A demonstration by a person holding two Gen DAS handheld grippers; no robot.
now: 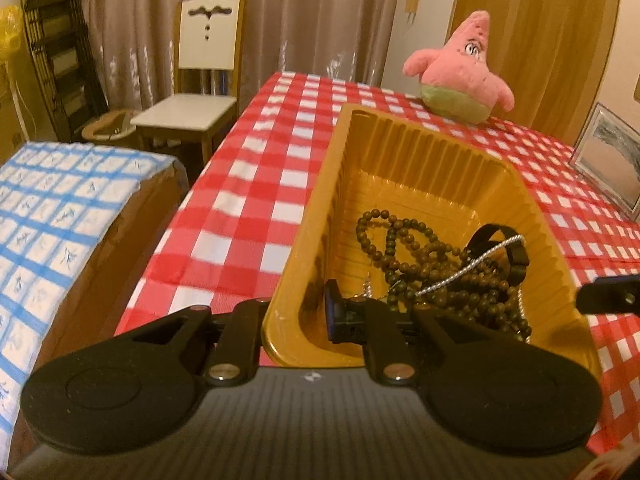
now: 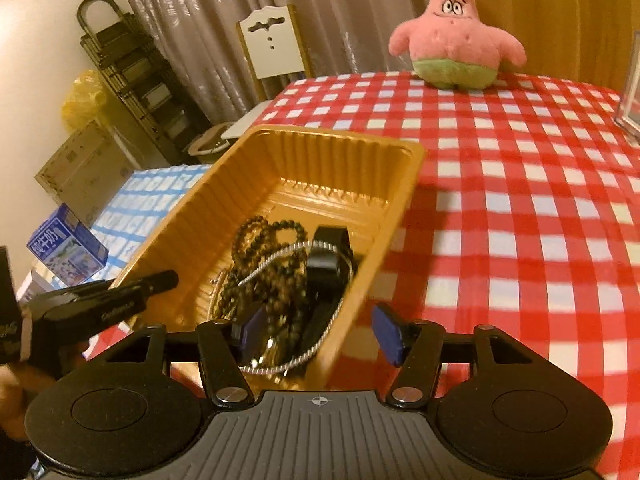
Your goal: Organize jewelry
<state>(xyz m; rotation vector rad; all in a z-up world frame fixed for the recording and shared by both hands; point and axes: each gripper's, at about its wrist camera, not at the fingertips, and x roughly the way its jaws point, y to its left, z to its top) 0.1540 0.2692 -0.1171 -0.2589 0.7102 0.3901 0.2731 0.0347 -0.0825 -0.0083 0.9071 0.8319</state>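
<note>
A gold plastic tray (image 1: 404, 148) sits on the red checked tablecloth (image 1: 240, 216) and holds dark bead strands (image 1: 400, 248), a black band (image 1: 516, 256) and a silver chain (image 1: 468, 268). My left gripper (image 1: 296, 320) straddles the tray's near left wall, one finger inside and one outside; how tightly it clamps is unclear. In the right wrist view the tray (image 2: 280, 152) looks tilted, and my right gripper (image 2: 320, 332) straddles its near right wall with a gap around it. The left gripper's tip (image 2: 160, 280) shows at the tray's left rim.
A pink star plush toy (image 2: 452, 32) stands at the table's far edge. A framed picture (image 1: 612, 156) leans at the right. A blue checked box (image 1: 60, 216) and a milk carton (image 2: 68, 252) lie left of the table. A white chair (image 1: 200, 92) stands beyond.
</note>
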